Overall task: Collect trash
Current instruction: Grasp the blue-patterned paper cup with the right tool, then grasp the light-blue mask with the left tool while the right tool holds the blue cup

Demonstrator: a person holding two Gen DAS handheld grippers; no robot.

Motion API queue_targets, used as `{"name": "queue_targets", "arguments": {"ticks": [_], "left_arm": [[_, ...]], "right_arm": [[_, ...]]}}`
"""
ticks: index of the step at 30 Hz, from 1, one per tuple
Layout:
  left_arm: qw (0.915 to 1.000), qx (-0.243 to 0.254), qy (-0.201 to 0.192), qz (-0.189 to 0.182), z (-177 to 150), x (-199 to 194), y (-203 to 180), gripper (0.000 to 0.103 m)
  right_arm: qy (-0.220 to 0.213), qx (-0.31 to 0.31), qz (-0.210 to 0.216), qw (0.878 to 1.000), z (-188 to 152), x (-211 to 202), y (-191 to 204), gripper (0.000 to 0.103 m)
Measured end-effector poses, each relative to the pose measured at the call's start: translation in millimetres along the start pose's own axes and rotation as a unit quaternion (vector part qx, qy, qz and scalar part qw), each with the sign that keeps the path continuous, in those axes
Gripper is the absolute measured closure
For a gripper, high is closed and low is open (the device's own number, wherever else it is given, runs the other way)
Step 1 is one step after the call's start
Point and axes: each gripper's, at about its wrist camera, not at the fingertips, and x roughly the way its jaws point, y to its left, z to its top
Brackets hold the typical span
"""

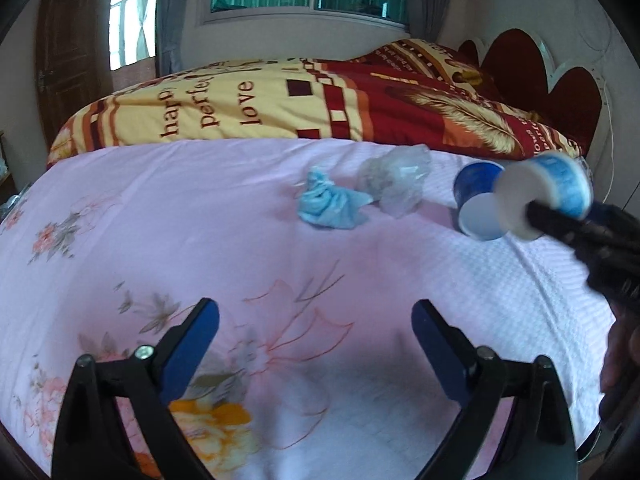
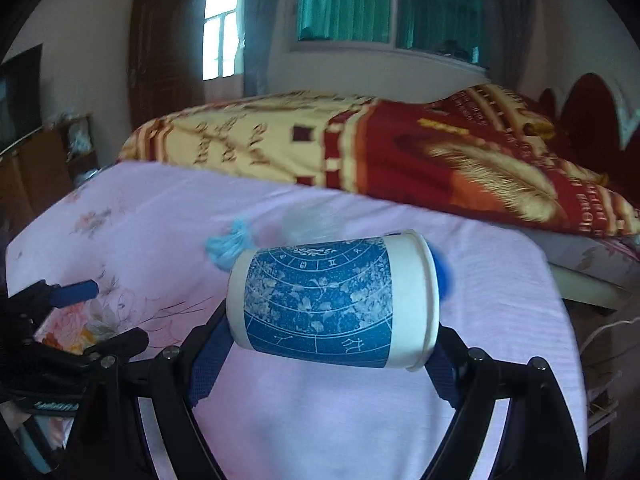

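Right gripper point(image 2: 332, 340) is clamped end to end on a paper cup point(image 2: 332, 300) held sideways above the pink sheet point(image 2: 340, 420): one pad on the bottom, the other at the rim. The cup is white with a blue wrap showing zodiac signs and little flowers in rings. The left gripper point(image 1: 316, 344) hangs over the floral part of the sheet with its jaws spread wide and nothing between them. Further out on the sheet lie a crumpled light blue rag point(image 1: 328, 204), a scrunched clear plastic bag point(image 1: 394, 184) just beside it, and a second blue cup point(image 1: 478, 204) tipped on its side. Behind is a red and yellow blanket point(image 1: 280, 100) reading "perfect" and "love".
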Motion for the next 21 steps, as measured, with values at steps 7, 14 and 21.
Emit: {"name": "queue_targets", "arguments": {"ticks": [7, 14, 21], "left_arm": [[0.9999, 0.014, 0.002, 0.006, 27.2, 31.3, -8.8, 0.011], [0.9984, 0.009, 0.055, 0.003, 63.8, 100.1, -8.4, 0.025], [0.9969, -0.003, 0.069, -0.038, 65.1, 113.9, -3.0, 0.089]], "right_arm": [[0.021, 0.075, -0.072, 0.994, 6.3, 12.6, -94.5, 0.017], [0.056, 0.085, -0.079, 0.992, 9.1, 56.3, -129.1, 0.017], [0.069, 0.087, -0.063, 0.992, 2.1, 66.3, -128.0, 0.017]]}}
